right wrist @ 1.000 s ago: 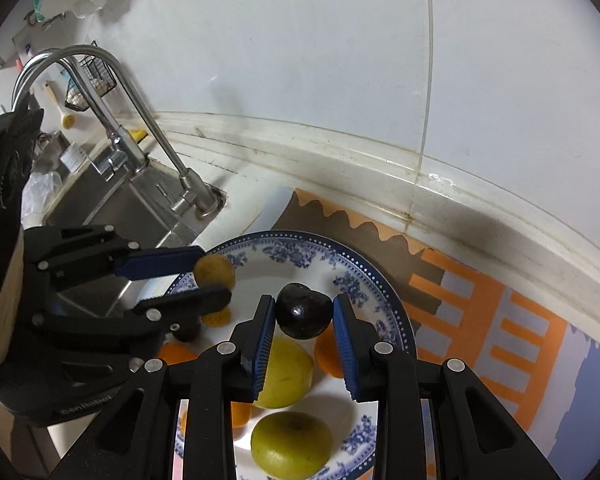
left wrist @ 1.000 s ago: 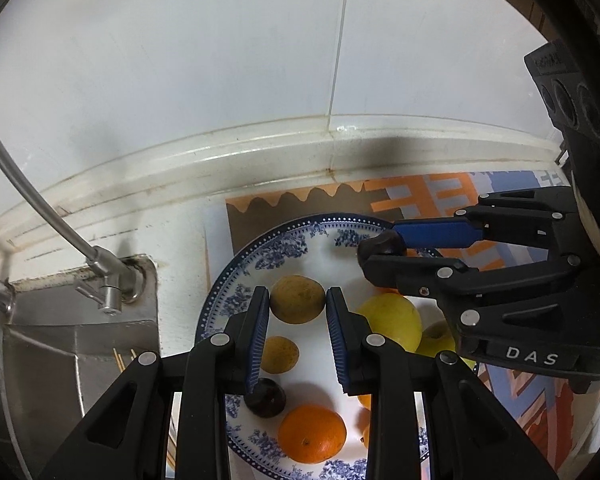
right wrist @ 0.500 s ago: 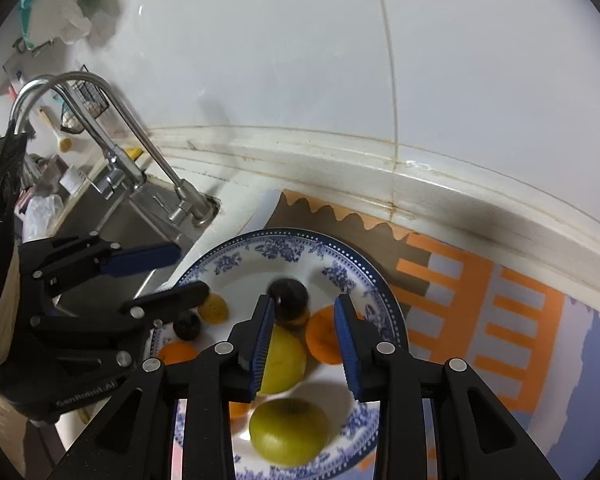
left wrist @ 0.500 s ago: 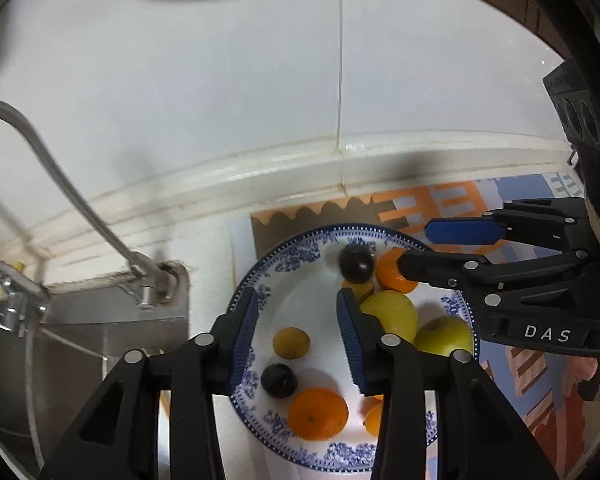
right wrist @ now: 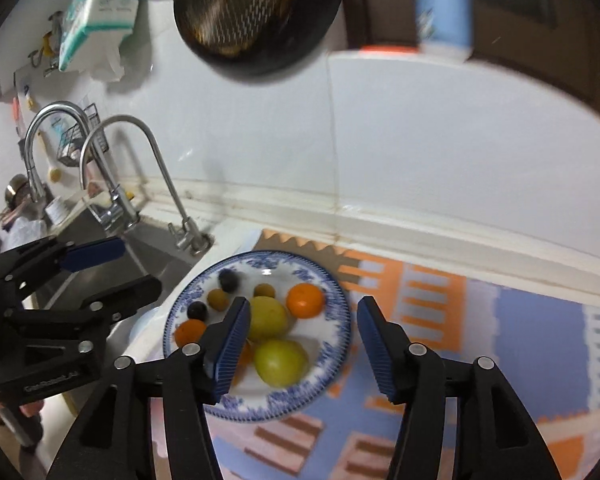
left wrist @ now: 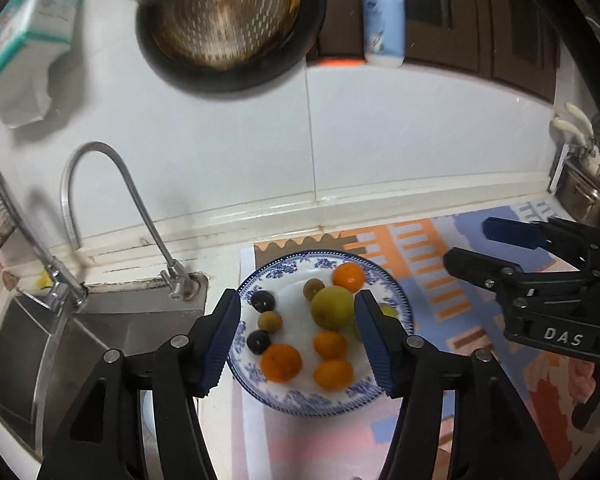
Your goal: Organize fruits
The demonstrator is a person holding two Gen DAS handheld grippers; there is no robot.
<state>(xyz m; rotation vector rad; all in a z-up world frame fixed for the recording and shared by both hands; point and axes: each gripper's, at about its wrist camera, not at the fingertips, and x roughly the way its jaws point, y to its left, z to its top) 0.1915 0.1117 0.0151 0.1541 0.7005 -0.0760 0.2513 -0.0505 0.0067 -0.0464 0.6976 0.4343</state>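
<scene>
Hovering above the fruit plate (left wrist: 396, 292), both grippers just opened, empty

Home kitchen: sink (left wrist: 100, 332), tap (left wrist: 100, 184), tiled wall (left wrist: 380, 140), hanging colander (left wrist: 224, 12).

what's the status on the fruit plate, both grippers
Left gripper and right gripper just opened, both empty. All fruit on blue plate. Nothing in the way.
</scene>
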